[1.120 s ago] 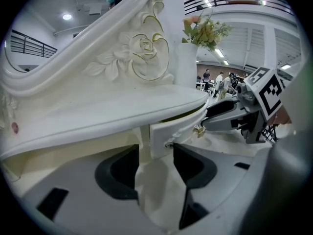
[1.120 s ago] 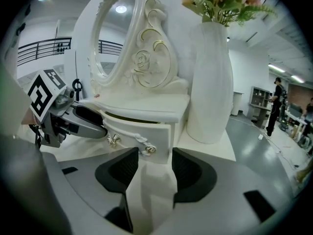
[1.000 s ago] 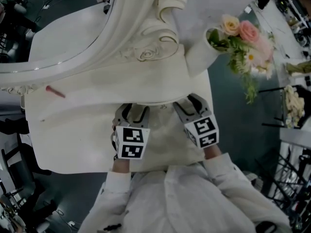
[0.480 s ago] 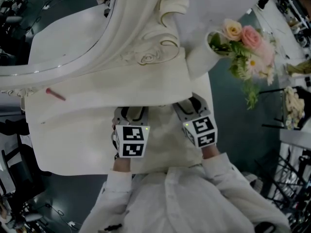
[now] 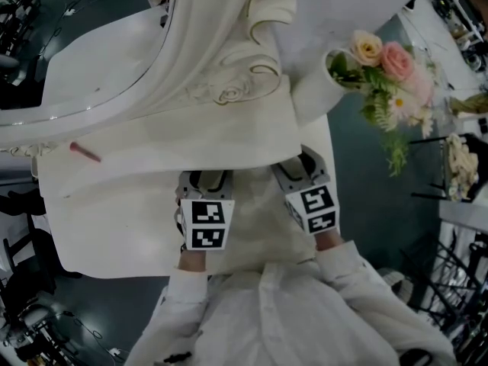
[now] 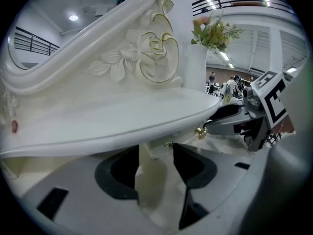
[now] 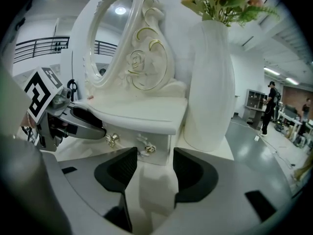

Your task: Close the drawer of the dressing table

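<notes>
The drawer (image 7: 132, 138) is sitting under the overhanging top of the dresser (image 5: 191, 143), at the dresser's 6 o'clock side nearest the person. It is looking pushed in or nearly so, though no view is showing whether its front is quite flush. Both claws are pointing down at that front, side by side, likely because a flat push from two points would be sliding the drawer straight rather than skewing it. The left claw (image 6: 156, 154) is holding its jaws spread with nothing between them, its tips lying just before the drawer front; whether they are touching it cannot be told. The right claw (image 7: 155, 155), at the left one's 3 o'clock, has just been opening its jaws. They are standing wide and pinching nothing, with a gold knob (image 7: 149, 149) showing just beyond the gap at 12 o'clock, so it is probably letting go or readying to nudge rather than pull. The vase (image 7: 210, 82) is standing on the bench (image 5: 114, 235) at the dresser's 3 o'clock, near the right claw, so any sideways swing there is risking a knock.
</notes>
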`<state>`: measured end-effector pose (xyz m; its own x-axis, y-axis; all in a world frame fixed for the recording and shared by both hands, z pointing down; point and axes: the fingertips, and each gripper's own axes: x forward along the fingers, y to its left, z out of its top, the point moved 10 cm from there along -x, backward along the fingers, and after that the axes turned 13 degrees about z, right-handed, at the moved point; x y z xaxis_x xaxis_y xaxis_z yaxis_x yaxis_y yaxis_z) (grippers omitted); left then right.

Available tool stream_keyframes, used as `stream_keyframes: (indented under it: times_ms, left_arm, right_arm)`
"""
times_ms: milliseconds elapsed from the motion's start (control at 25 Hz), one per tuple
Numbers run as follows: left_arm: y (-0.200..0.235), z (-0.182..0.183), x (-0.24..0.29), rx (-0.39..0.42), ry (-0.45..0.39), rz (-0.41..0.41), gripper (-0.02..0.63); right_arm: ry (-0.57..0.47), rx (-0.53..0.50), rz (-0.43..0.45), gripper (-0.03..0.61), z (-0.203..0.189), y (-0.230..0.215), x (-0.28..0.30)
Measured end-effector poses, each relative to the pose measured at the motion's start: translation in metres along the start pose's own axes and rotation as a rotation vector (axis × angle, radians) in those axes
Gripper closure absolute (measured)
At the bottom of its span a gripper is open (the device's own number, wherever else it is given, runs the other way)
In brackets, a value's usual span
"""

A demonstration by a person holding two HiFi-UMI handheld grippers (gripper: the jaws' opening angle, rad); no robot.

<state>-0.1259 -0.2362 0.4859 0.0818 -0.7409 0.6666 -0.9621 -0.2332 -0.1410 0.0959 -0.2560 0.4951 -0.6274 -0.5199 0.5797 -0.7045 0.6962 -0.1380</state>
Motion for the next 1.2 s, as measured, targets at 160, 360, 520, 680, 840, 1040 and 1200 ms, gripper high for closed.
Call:
stream_keyframes:
  times_ms: [160, 360, 520, 680, 840, 1040, 1200]
  left_arm:
    - [0.002, 0.0, 0.002, -0.009, 0.005, -0.026, 0.412]
    - [0.003, -0.001, 0.001, -0.021, 0.01, -0.021, 0.414]
    - [-0.002, -0.002, 0.0, -0.016, 0.031, -0.049, 0.414]
    - [-0.012, -0.004, -0.01, -0.02, 0.033, -0.065, 0.415]
    - [-0.02, -0.011, -0.023, -0.023, 0.034, -0.083, 0.414]
    - [-0.026, -0.013, -0.041, -0.03, 0.009, -0.104, 0.414]
    - [-0.029, -0.009, -0.057, -0.033, -0.017, -0.121, 0.414]
  right_arm:
    - [0.002, 0.019, -0.009, 0.373, -0.004, -0.001, 0.0]
    - [-0.004, 0.027, 0.008, 0.373, -0.003, -0.002, 0.0]
    - [0.005, 0.052, 0.013, 0.374, -0.005, -0.002, -0.001]
    - [-0.015, 0.076, 0.019, 0.374, -0.005, 0.007, -0.006]
    - [-0.018, 0.075, 0.052, 0.374, -0.01, 0.02, -0.015]
    - [-0.07, 0.153, 0.1, 0.374, -0.011, 0.034, -0.028]
    - [-0.129, 0.219, 0.144, 0.374, -0.009, 0.045, -0.042]
